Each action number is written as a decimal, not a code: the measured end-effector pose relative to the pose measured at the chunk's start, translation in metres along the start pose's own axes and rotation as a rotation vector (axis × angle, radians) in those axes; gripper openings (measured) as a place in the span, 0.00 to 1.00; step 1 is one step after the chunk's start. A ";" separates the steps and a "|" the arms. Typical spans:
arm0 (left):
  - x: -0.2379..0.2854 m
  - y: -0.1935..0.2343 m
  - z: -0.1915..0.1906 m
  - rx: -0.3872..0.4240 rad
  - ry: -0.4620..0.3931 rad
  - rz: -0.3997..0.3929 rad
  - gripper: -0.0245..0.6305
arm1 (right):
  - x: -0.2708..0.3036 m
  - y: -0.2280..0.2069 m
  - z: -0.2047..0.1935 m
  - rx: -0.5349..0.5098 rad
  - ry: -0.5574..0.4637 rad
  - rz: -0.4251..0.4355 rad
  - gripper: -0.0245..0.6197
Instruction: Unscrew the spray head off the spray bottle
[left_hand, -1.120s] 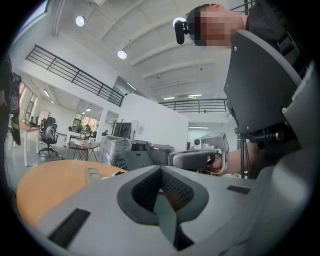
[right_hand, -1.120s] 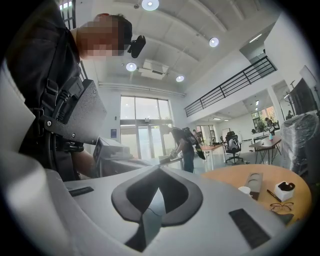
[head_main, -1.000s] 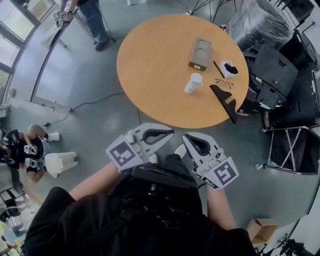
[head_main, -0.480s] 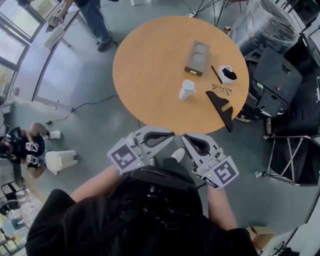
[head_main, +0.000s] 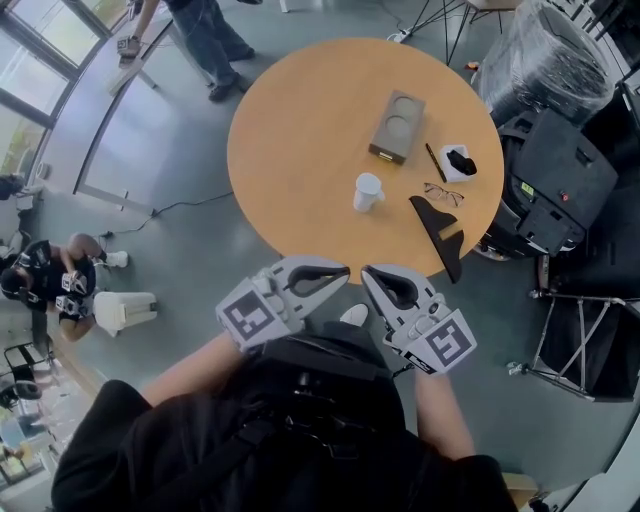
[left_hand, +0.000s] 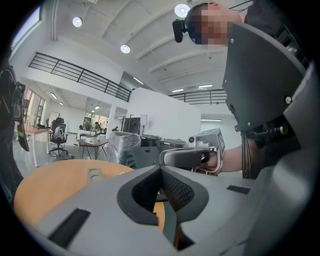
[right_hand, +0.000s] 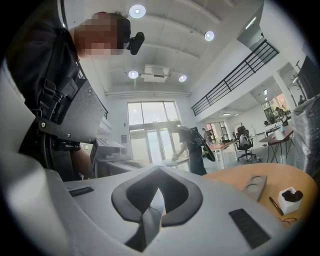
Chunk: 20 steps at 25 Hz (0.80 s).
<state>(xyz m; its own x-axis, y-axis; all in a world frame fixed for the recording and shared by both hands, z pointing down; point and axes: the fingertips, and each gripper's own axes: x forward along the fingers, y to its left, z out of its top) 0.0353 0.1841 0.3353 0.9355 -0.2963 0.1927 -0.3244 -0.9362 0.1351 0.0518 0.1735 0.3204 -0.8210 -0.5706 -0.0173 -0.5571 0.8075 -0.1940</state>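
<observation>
Left gripper (head_main: 338, 271) and right gripper (head_main: 372, 276) sit pressed together, empty, off the round table's (head_main: 290, 150) near edge; white spray bottle (head_main: 368, 191) stands untouched mid-table, so I read this as approach, and next calls for opening up, clamping the body, gripping the head.

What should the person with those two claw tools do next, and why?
Probably reach forward over the table toward the white container. The left gripper and right gripper are both shut, empty and well short of the container, which stands untouched.

Open-plan office: desks (left_hand: 93, 142), swivel chairs (left_hand: 58, 136), mezzanine railing (left_hand: 80, 76).
</observation>
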 end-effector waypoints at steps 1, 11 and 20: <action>0.004 0.000 0.000 -0.002 0.001 0.009 0.08 | -0.002 -0.003 0.000 0.002 -0.002 0.007 0.05; 0.035 -0.003 0.000 -0.005 0.007 0.067 0.08 | -0.027 -0.030 -0.004 0.016 0.008 0.050 0.05; 0.044 0.023 -0.004 -0.017 0.010 0.059 0.08 | -0.017 -0.056 -0.009 0.022 0.022 0.026 0.05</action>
<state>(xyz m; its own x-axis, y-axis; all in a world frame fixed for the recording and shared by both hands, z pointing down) 0.0685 0.1505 0.3508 0.9132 -0.3487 0.2109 -0.3813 -0.9138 0.1402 0.0957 0.1396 0.3404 -0.8380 -0.5457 -0.0014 -0.5327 0.8185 -0.2154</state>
